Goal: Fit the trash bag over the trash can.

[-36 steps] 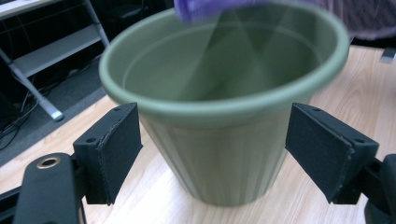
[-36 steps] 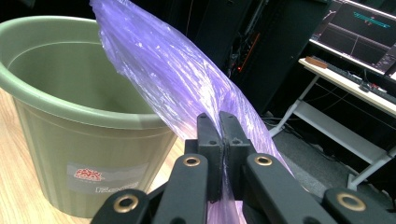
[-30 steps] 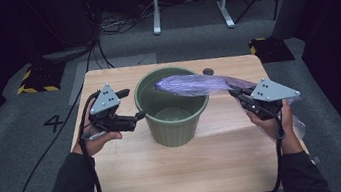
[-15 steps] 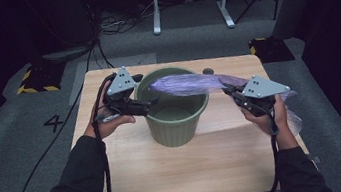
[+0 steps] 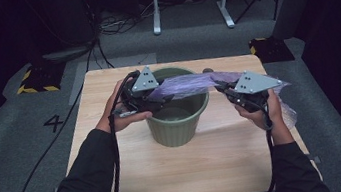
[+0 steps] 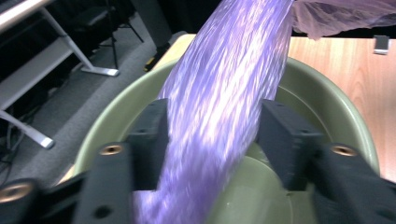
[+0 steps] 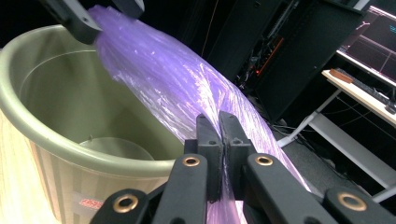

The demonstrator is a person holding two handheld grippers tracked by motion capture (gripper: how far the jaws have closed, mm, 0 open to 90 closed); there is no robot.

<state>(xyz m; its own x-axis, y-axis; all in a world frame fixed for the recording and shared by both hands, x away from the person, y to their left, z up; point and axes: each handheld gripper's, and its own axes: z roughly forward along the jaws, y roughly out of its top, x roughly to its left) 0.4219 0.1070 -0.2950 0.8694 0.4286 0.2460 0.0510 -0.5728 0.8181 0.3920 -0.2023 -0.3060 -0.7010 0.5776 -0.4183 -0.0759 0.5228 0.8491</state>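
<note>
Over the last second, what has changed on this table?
The left gripper moved from beside the bin to over its rim, and its fingers have just been closing around the purple bag. The right gripper stays clamped on the bag; the bin hasn't moved.

text: "4" | on: grey floor [image 5: 24, 147] | place: left of table [image 5: 120, 184]

purple plastic bag [image 5: 184, 85] | bunched, stretched taut | above green bucket [image 5: 178, 125] mouth
</note>
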